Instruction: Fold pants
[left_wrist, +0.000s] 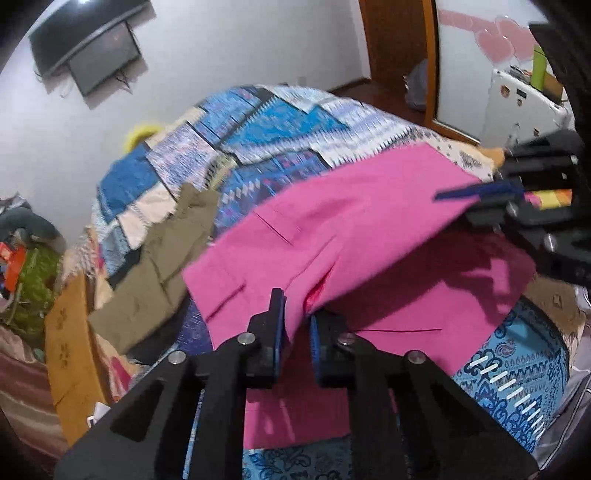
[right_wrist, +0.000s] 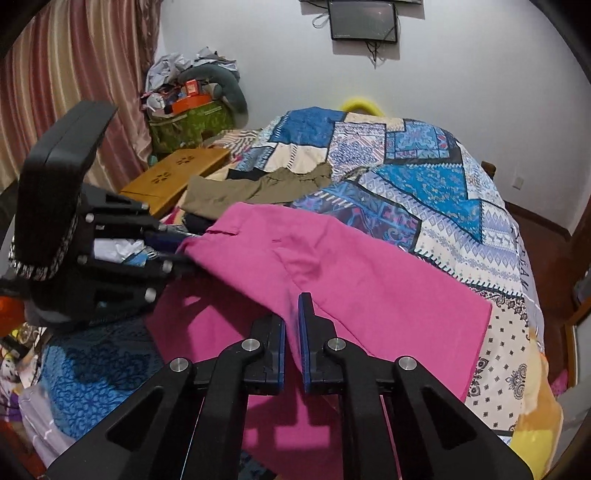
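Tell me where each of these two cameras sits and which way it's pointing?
Left wrist view: sits on the left gripper, looking forward along its fingers over the pink pants and quilt; the right gripper shows at the right edge.
Right wrist view: sits on the right gripper, facing across the bed toward the wall screen; the left gripper shows at the left.
Shared: pink pants, olive garment, quilt, wall screen, wooden tray.
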